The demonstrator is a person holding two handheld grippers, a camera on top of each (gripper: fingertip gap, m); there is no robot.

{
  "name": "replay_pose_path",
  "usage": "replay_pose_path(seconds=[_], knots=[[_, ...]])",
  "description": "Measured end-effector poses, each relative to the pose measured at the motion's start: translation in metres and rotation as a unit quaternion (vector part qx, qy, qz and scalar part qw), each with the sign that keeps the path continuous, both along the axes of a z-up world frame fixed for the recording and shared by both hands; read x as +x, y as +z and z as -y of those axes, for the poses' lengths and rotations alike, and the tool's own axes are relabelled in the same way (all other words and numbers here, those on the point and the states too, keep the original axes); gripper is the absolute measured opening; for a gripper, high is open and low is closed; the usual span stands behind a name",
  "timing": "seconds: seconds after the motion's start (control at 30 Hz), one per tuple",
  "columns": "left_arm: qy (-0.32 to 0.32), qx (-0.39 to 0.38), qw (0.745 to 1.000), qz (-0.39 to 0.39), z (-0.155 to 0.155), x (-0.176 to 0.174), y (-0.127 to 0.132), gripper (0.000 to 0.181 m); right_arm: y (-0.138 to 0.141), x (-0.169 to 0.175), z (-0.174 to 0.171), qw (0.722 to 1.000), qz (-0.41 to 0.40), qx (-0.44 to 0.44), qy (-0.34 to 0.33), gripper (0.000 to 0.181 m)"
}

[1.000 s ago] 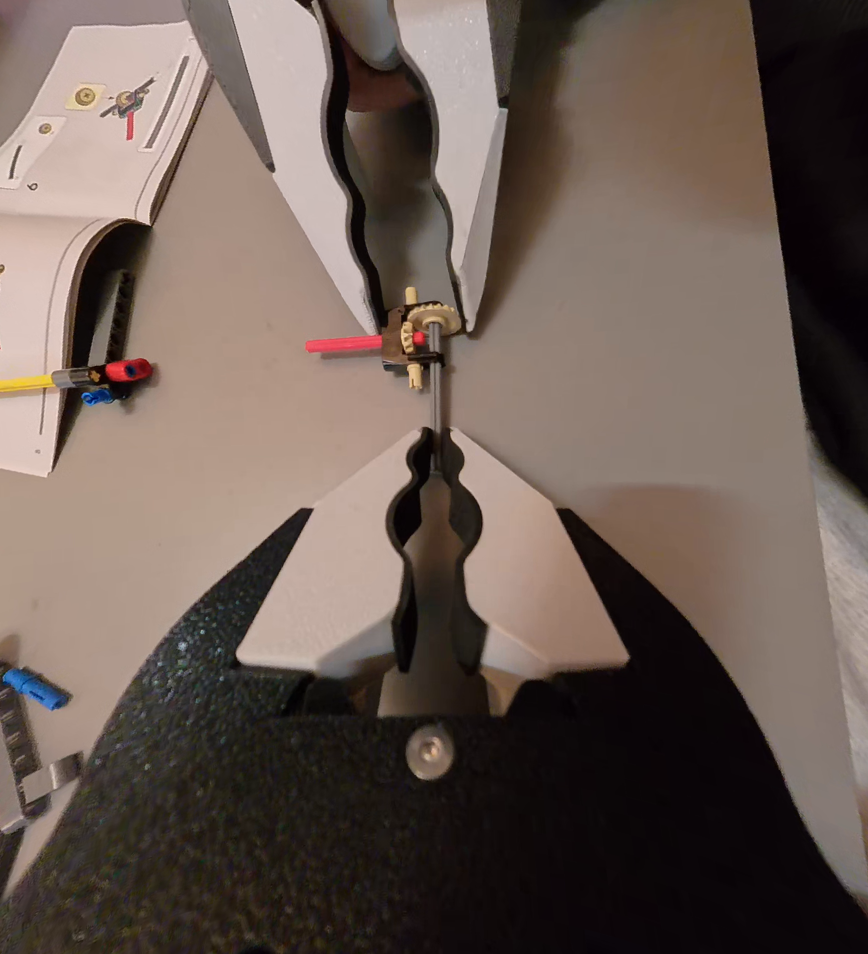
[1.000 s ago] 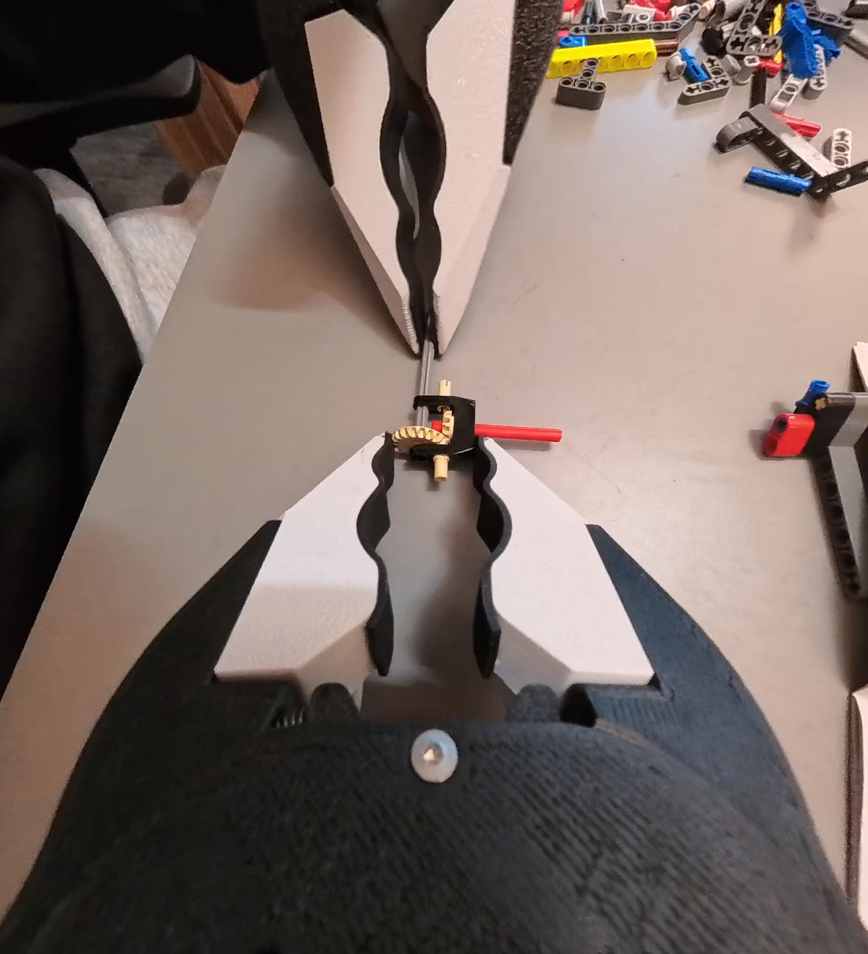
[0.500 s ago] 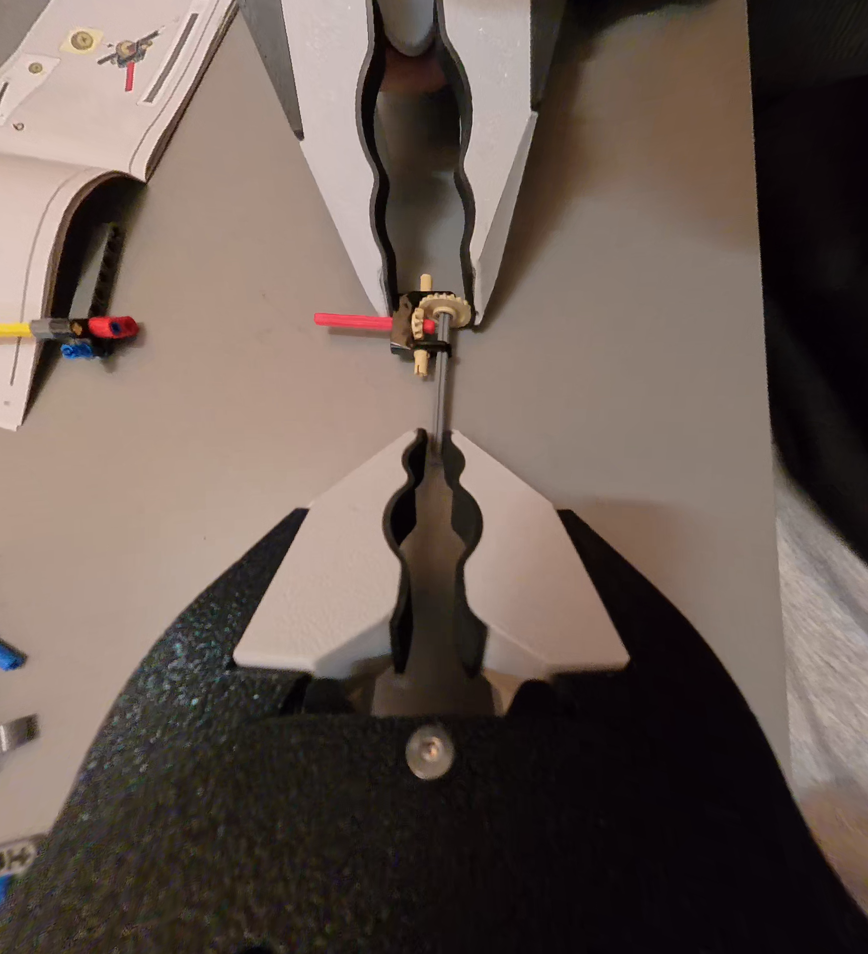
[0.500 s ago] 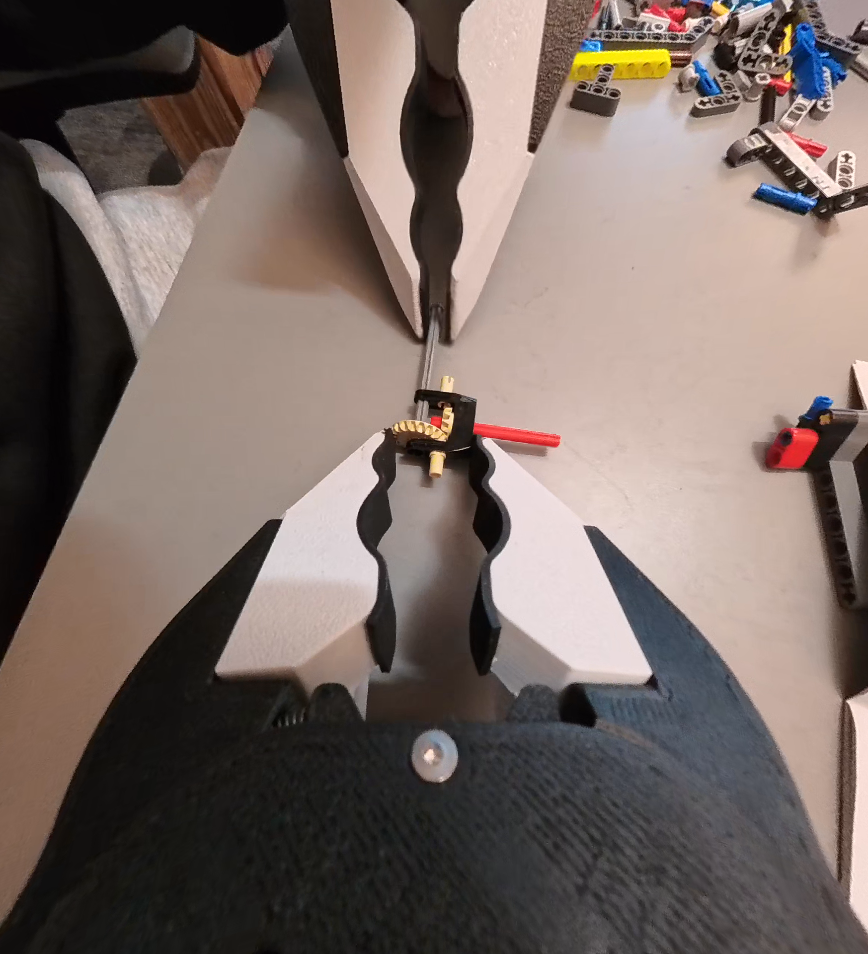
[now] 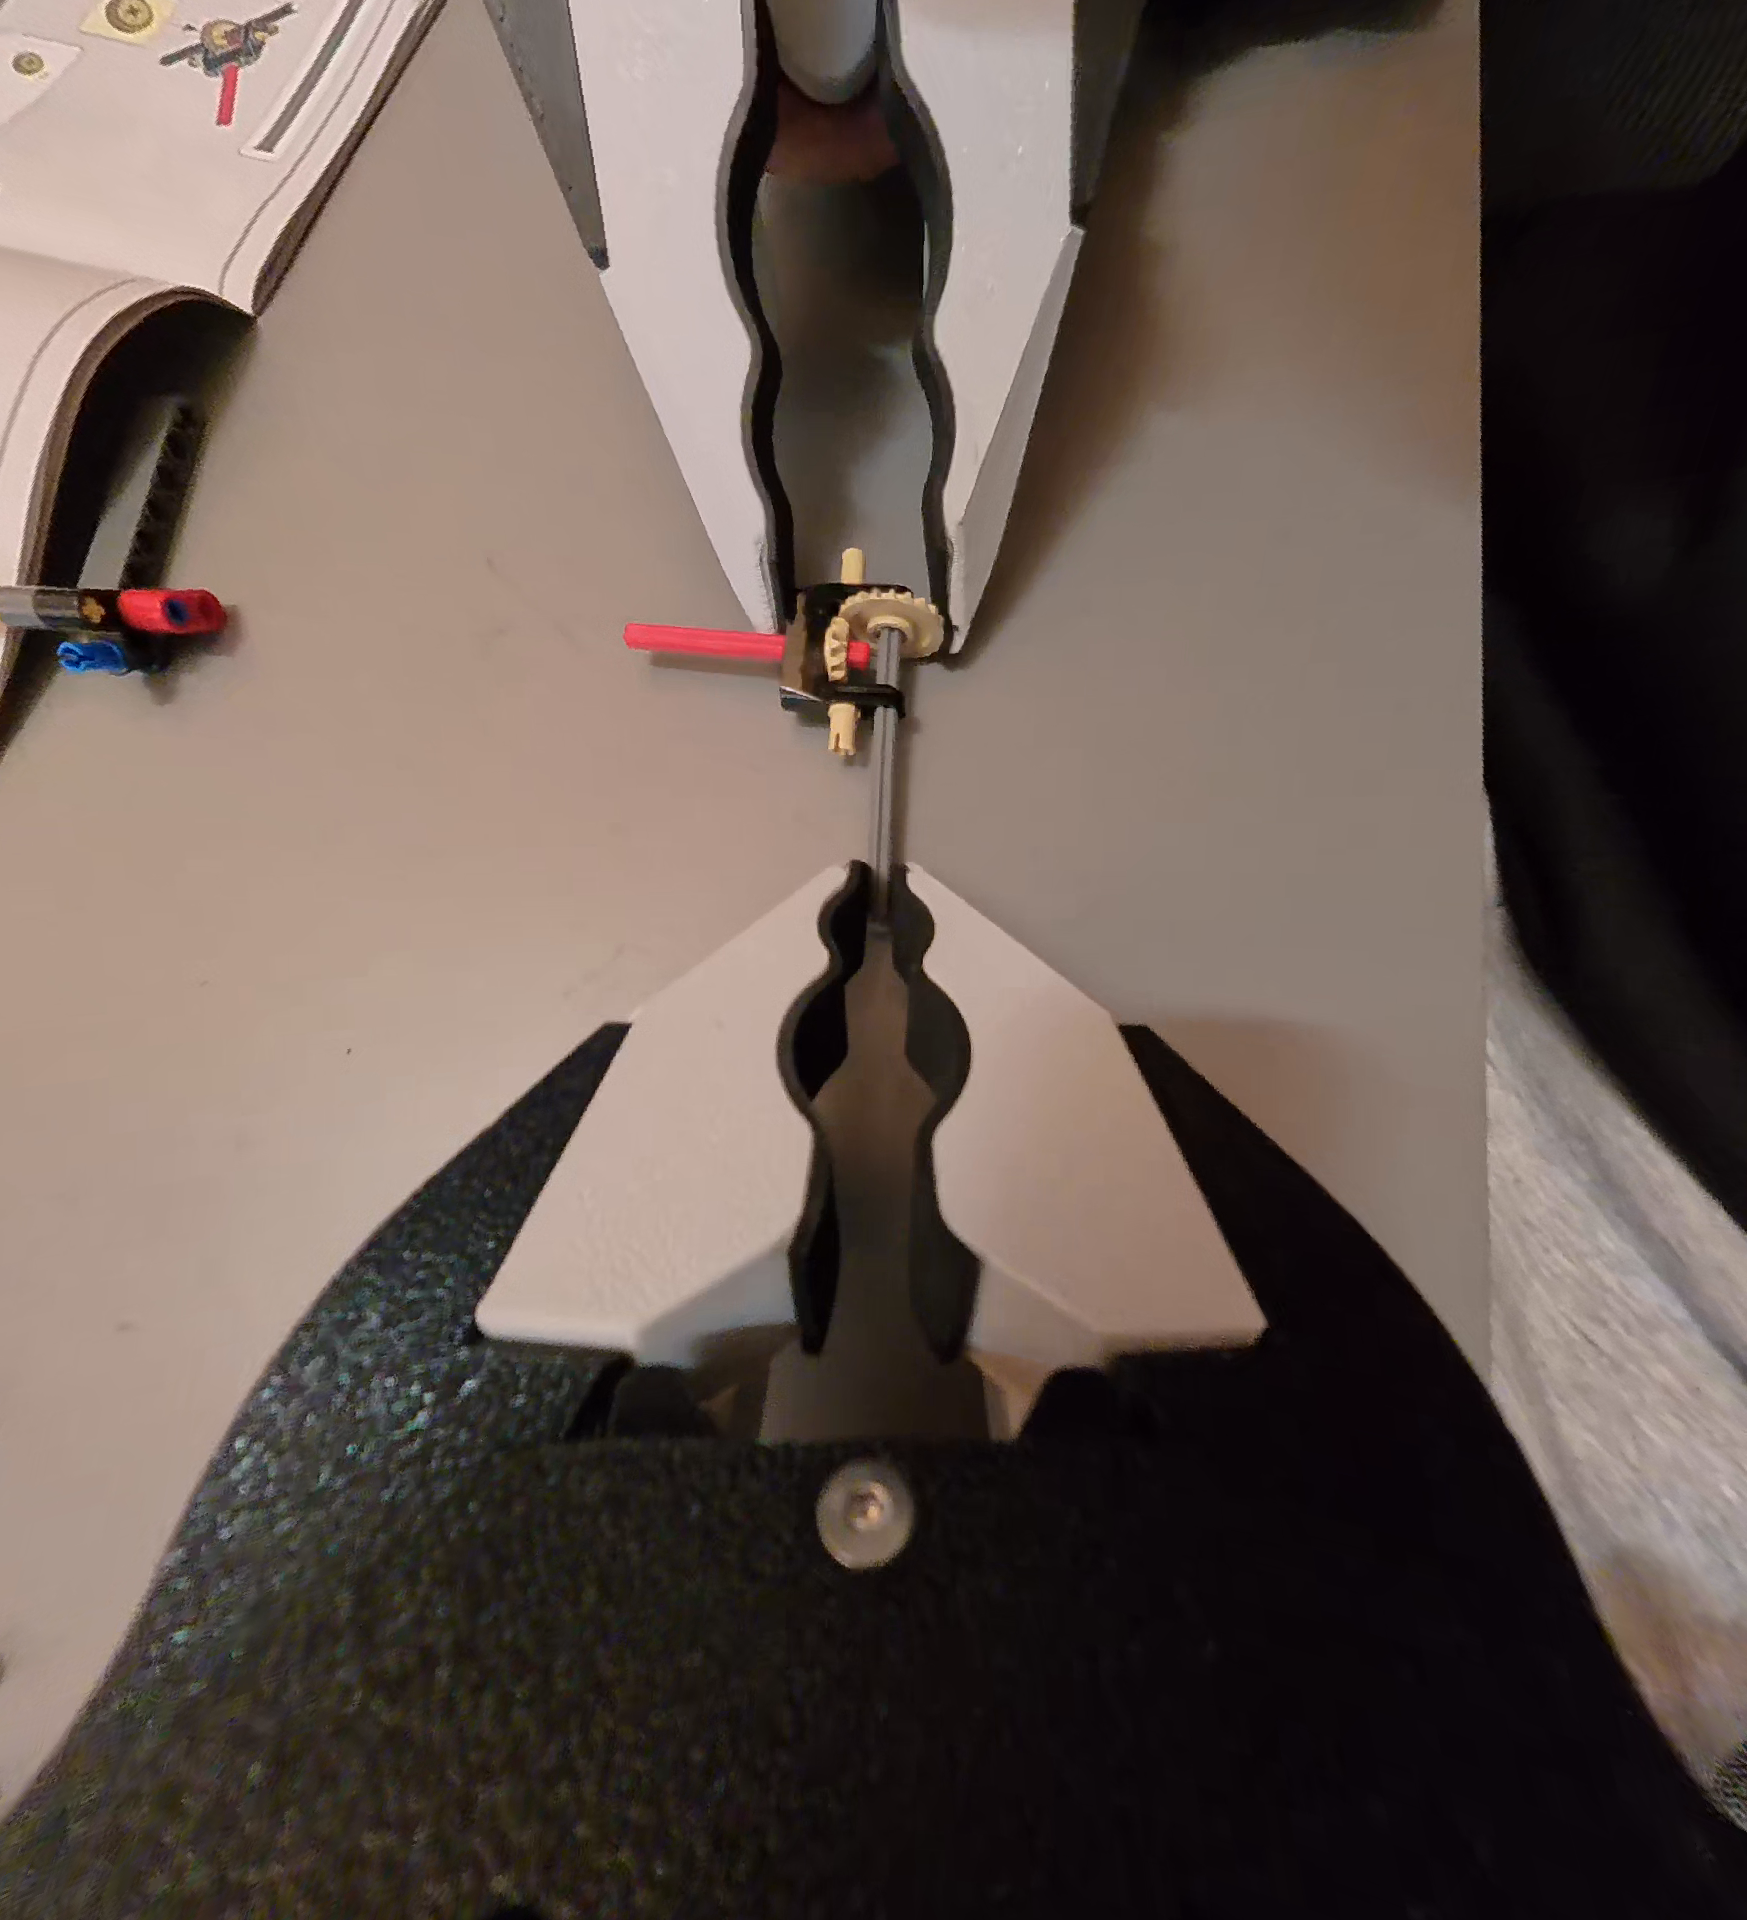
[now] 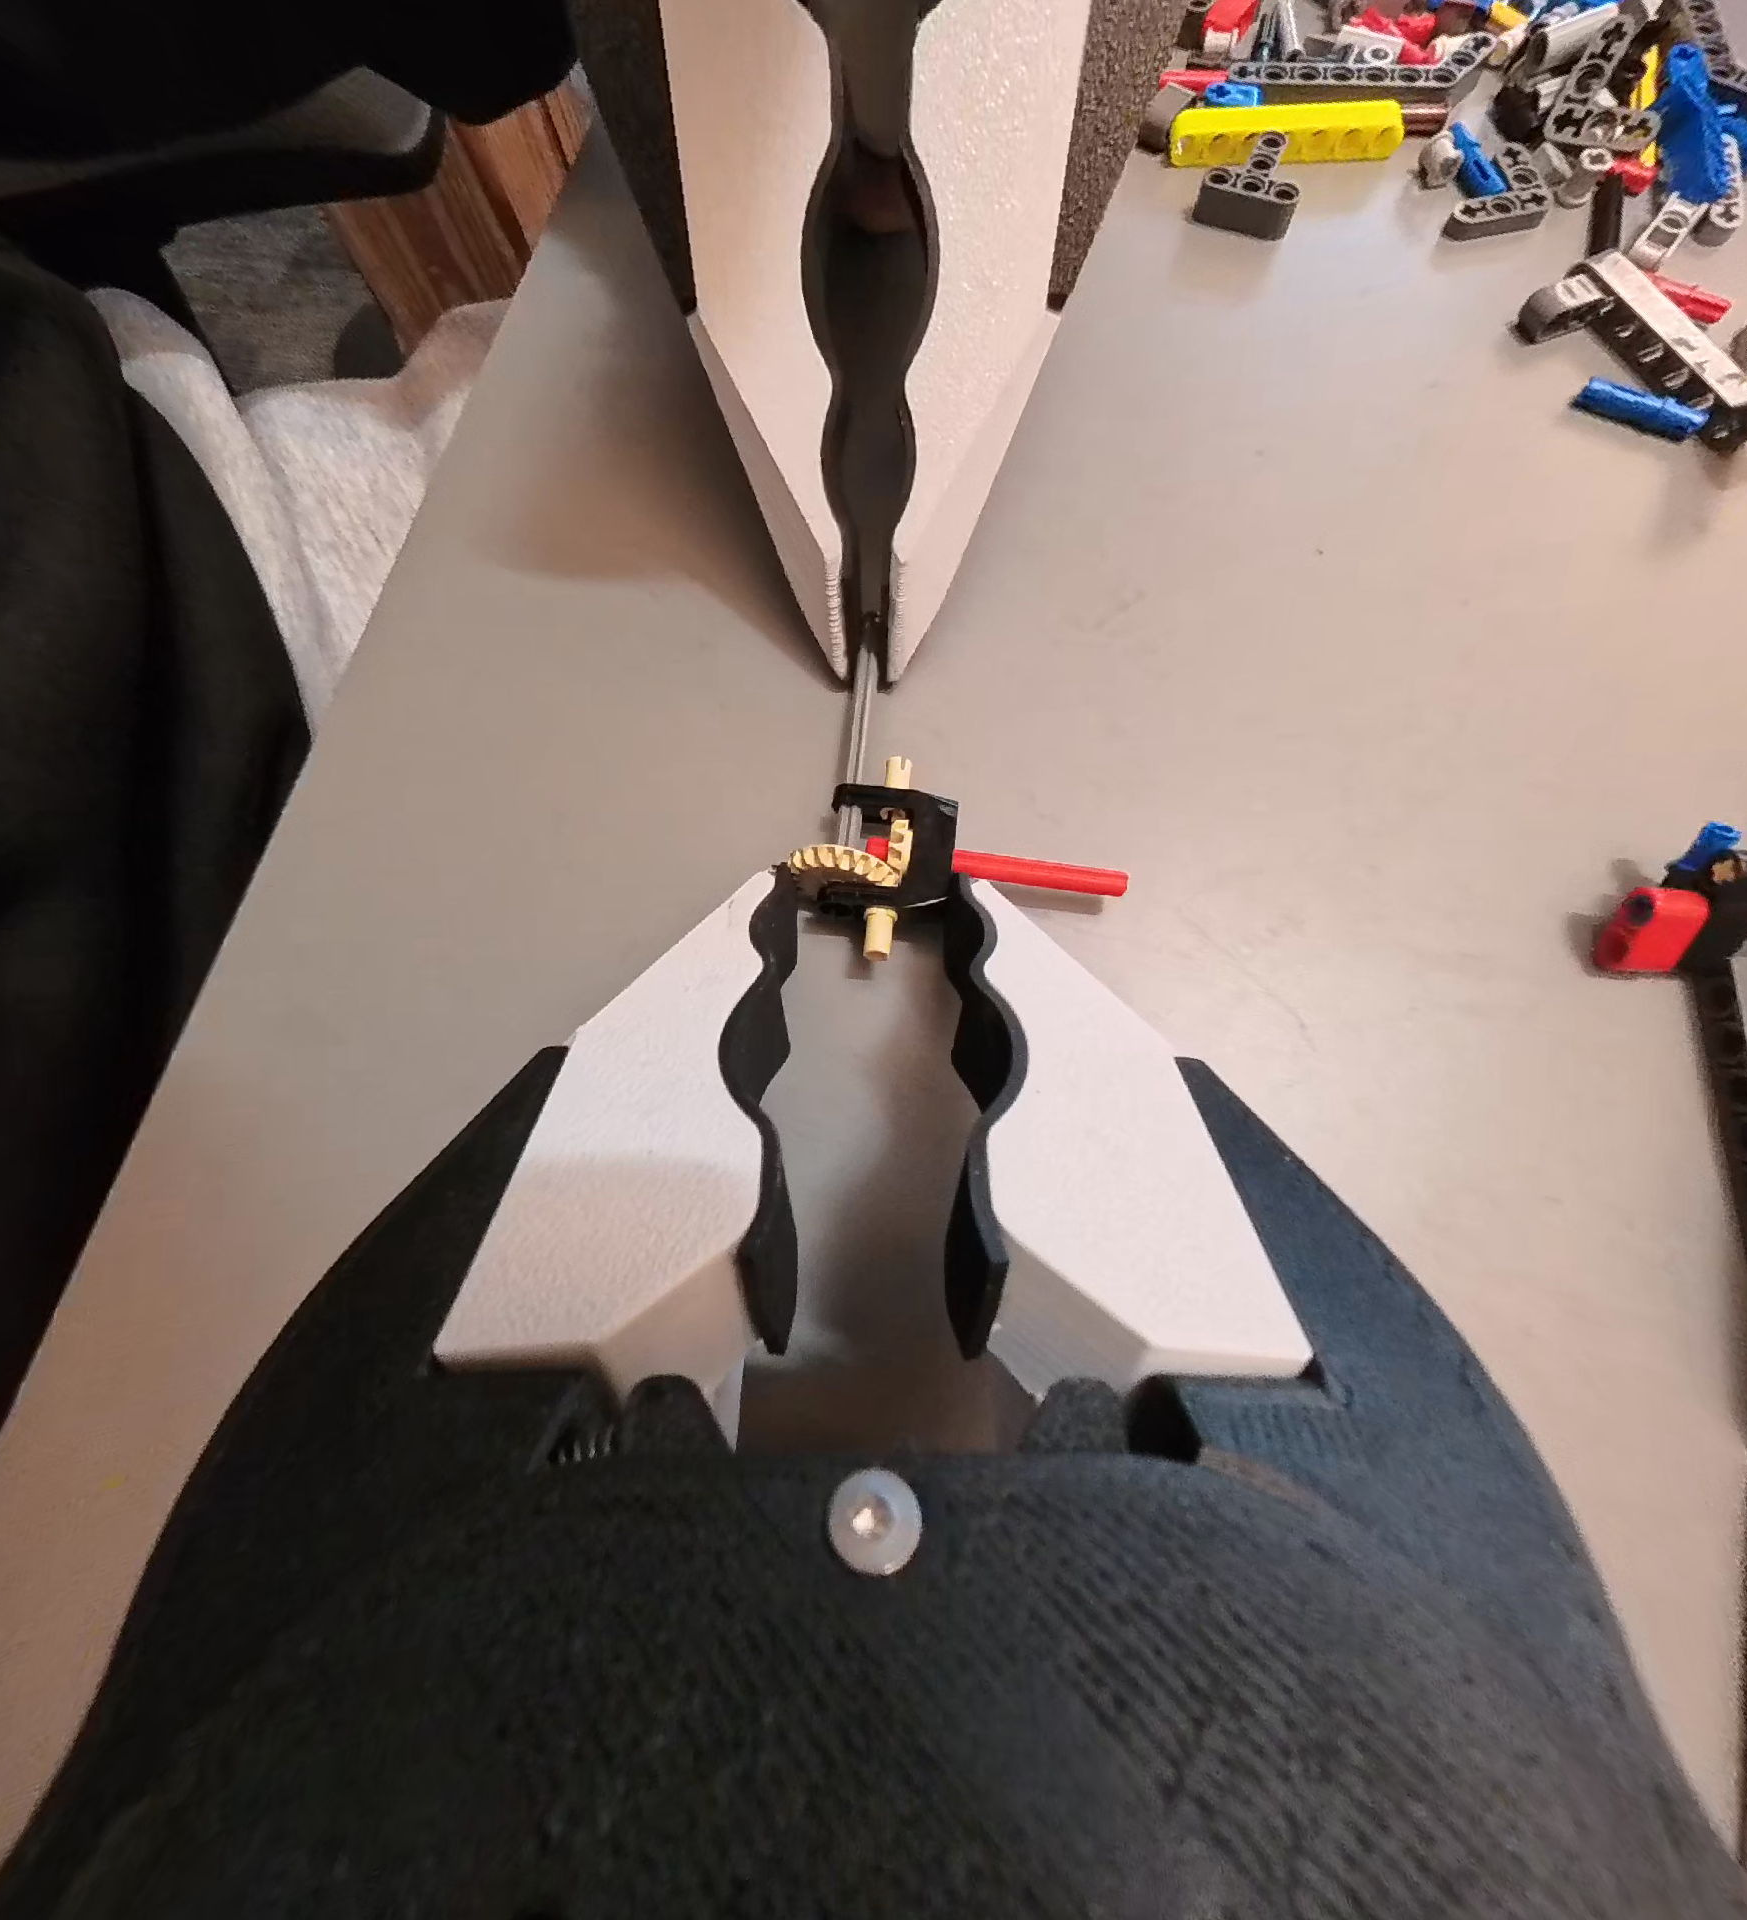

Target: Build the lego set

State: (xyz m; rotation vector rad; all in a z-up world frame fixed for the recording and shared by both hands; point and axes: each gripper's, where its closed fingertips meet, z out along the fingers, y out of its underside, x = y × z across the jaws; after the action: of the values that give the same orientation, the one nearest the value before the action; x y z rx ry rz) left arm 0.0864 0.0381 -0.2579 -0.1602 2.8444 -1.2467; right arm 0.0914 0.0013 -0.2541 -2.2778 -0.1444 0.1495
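Grey axle (image 5: 885, 800) is being pinched at its near end by the left gripper (image 5: 879, 883), its tips closed on it. Right gripper (image 6: 864, 894) is clamping the black gear bracket (image 6: 900, 847), red axle (image 6: 1040, 873) jutting sideways above the grey table (image 6: 1264, 644).

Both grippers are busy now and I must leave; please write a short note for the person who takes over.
Left gripper: shut on the grey rod.
Right gripper: shut on the black bracket with tan gears and red rod, held above the table.
Done: the grey rod passes through the bracket and the large gear.
Left: seat the rod as the booklet shows, then continue from the loose pile.
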Motion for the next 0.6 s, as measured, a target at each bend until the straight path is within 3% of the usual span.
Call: replay_pose_path(seconds=[0.6], knots=[[0.019, 0.003, 1.000, 0.015, -0.0011, 0.0008, 0.0008, 0.001, -0.0004, -0.0007, -0.0016, 1.000, 0.011, 0.000, 0.000, 0.027]])
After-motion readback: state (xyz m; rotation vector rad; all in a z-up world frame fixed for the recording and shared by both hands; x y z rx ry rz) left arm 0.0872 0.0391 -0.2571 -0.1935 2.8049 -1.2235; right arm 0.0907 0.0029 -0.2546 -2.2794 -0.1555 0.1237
